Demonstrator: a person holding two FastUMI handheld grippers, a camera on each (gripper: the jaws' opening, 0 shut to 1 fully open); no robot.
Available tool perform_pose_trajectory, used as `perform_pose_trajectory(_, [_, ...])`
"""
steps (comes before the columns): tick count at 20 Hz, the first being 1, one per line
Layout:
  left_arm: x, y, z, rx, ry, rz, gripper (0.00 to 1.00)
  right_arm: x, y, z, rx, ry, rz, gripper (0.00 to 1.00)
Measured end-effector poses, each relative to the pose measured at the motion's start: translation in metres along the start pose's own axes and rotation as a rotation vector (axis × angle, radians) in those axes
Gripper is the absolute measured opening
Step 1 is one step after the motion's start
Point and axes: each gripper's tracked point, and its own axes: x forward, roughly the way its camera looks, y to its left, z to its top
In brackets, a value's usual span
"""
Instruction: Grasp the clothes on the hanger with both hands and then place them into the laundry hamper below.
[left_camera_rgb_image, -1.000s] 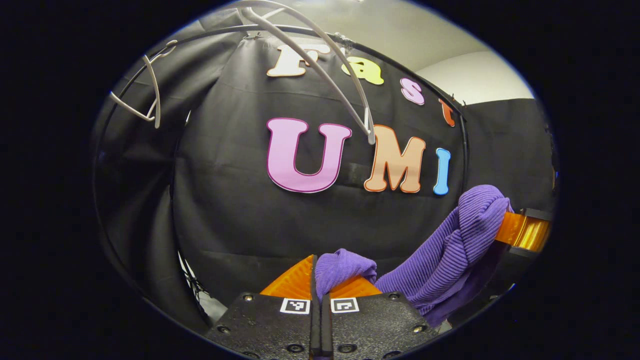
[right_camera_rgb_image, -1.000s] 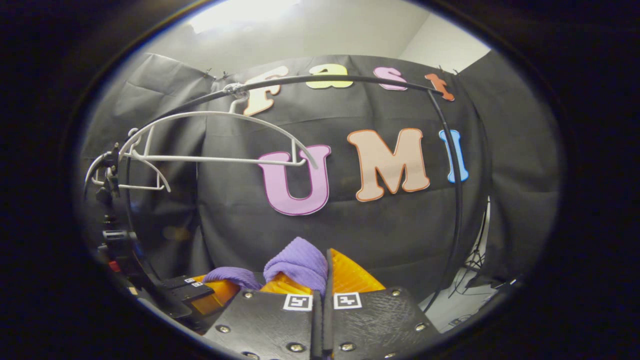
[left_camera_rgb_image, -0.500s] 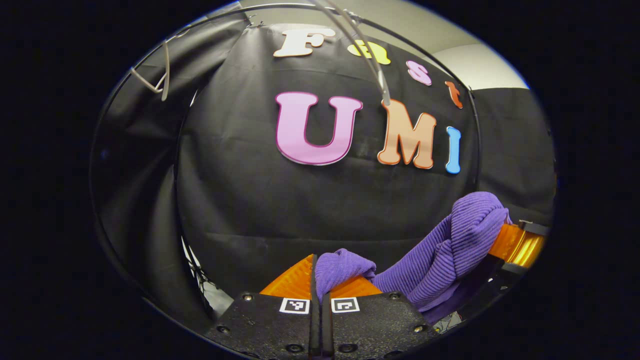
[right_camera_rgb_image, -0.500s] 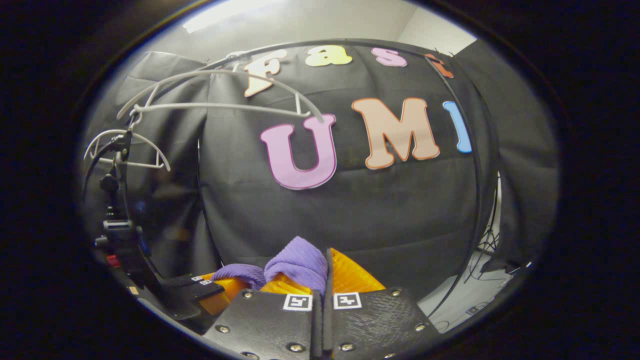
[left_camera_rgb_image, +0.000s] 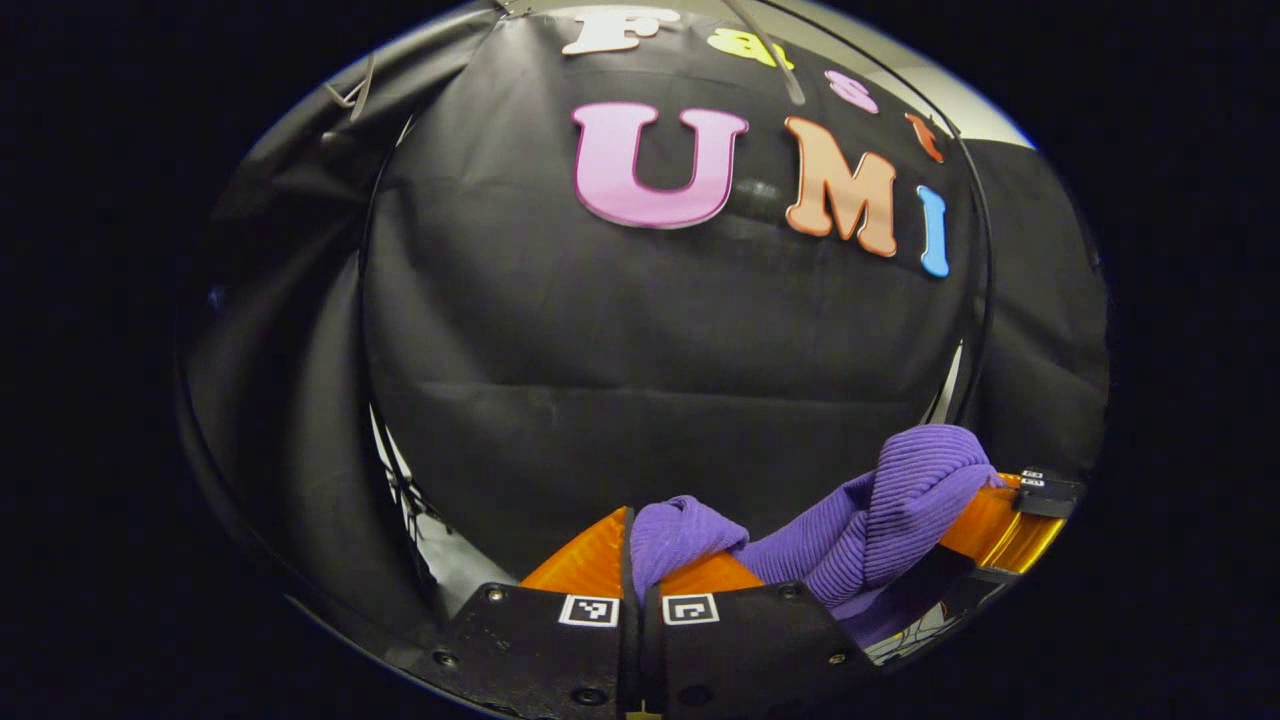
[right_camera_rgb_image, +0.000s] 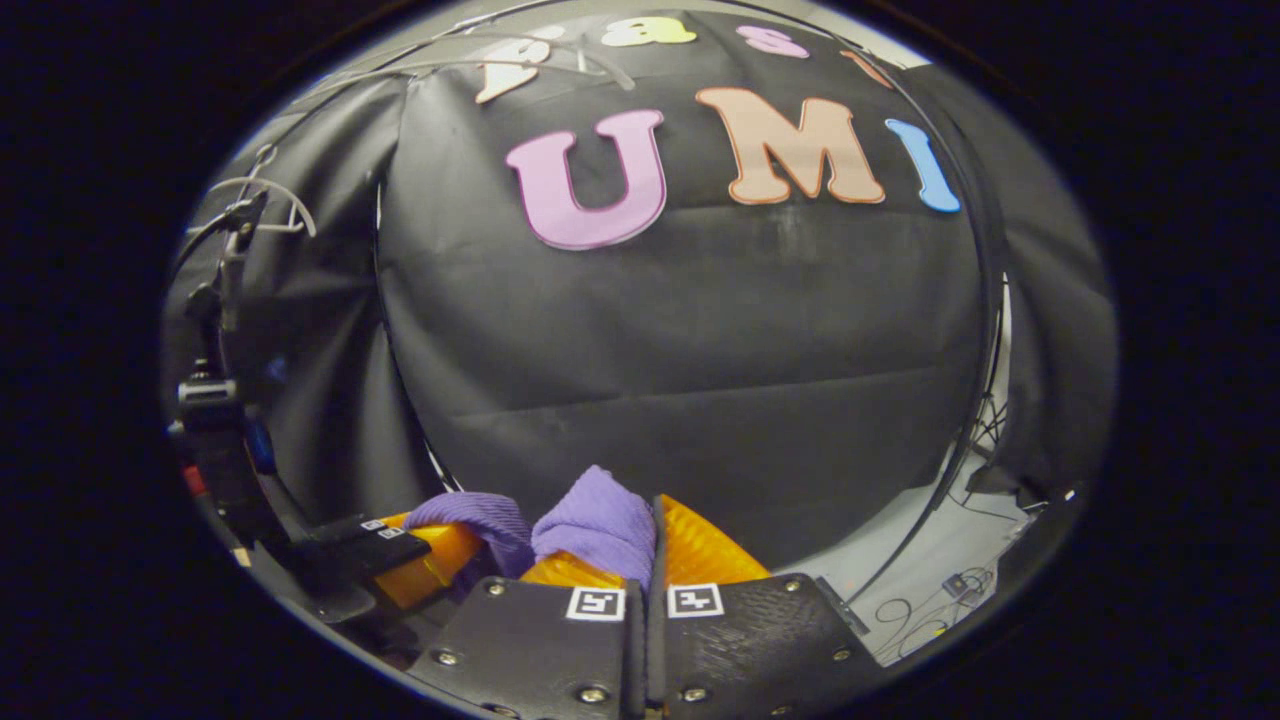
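purple knit clothes (left_camera_rgb_image: 880, 510) hang bunched between the left gripper (left_camera_rgb_image: 640, 560) and right gripper (right_camera_rgb_image: 645, 545), each clamped on a fold. both have dropped since a second ago; the hangers (right_camera_rgb_image: 255, 200) now sit far above, so the garment looks freed and hamper-bound.

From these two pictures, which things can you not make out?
- Hamper: below both views' lower edge; where it stands cannot be told.
- Garment: its lower part is cut off behind the left gripper in the left gripper view, and behind the right gripper in the right gripper view; its kind cannot be told.
- Hangers: small, near the right gripper view's edge.
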Motion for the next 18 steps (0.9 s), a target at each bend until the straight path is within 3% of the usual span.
perform_pose_trajectory(8, [0.013,0.013,-0.074,-0.015,0.203,0.033,0.02,0.027,-0.034,-0.086,-0.087,0.181,-0.076,0.02])
perform_pose_trajectory(18, [0.021,0.016,-0.156,0.006,0.439,0.061,0.03,0.039,-0.057,-0.156,-0.080,0.361,-0.113,0.02])
